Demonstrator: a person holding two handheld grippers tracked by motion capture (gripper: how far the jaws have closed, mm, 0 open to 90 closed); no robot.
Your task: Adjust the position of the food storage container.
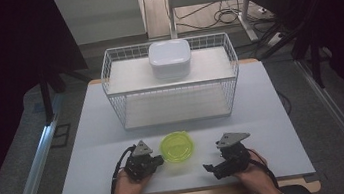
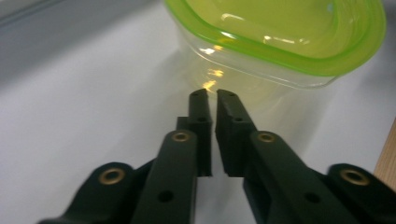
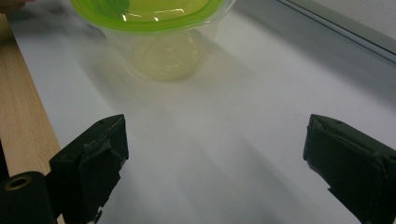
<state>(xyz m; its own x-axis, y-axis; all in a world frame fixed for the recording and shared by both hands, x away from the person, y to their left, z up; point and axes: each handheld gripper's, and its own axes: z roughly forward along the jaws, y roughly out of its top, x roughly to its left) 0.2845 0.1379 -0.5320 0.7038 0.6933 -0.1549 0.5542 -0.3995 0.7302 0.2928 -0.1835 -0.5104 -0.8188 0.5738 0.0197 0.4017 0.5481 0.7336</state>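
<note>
**Lidded green container between two grippers**

While both hands rest near the front edge of the table [image 1: 94,132], a clear plastic container [image 1: 177,147] with a translucent yellow-green lid [image 2: 299,32] stands upright on the pale surface between them, its lid facing up. Seen from above it is nearly round with softly squared corners, so no long axis stands out. No brand, label or writing can be read on it; the gripper views are soft, so faint embossing may be there, but I cannot tell.

To its left, the left gripper [image 1: 159,159] points at the container's side, its tips just beside the clear wall below the lid's rim. Its jaws stand almost together with a thin slit between them and nothing in it, pinching nothing.

On the other side, the right gripper [image 1: 208,168] lies a little apart from the container, aimed toward it, jaws spread wide and gripping nothing.

Farther back on the table stands a white wire basket rack [image 1: 116,66], and on its upper shelf sits a white lidded box [image 1: 170,57], well apart from the container.
</note>
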